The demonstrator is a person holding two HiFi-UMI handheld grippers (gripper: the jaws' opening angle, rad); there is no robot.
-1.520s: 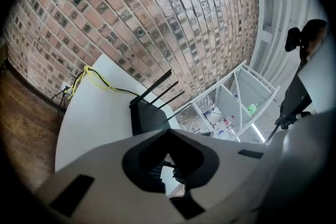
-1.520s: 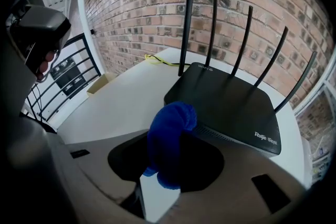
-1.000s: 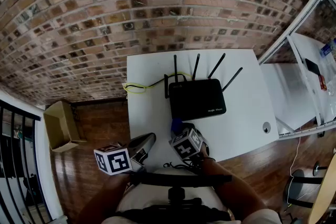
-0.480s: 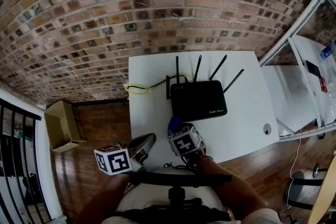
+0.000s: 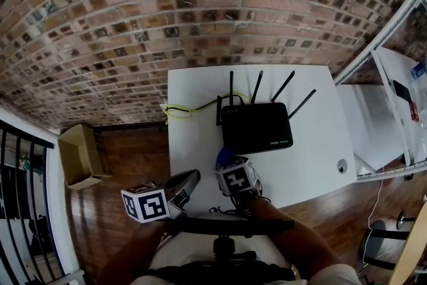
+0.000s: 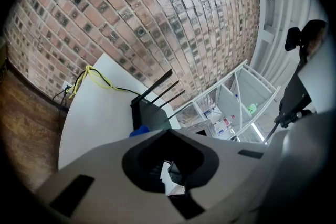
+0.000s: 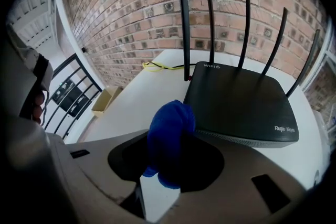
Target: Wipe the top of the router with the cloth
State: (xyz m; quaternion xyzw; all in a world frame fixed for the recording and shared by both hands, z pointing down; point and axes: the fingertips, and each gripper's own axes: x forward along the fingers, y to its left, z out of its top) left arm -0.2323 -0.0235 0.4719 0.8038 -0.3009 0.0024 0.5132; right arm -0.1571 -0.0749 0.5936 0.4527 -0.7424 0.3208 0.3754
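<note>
My right gripper (image 7: pixel 167 162) clamps the bunched blue cloth (image 7: pixel 170 128), wad sticking forward toward the flat black plastic router (image 7: pixel 239 105), ready for wiping its top.

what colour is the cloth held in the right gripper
Blue. The cloth shows best in the right gripper view, bunched up just short of the black router.

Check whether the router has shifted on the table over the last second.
No. The router sits the same way against the table's left edge and the yellow cable; only the whole view drifted slightly.
</note>
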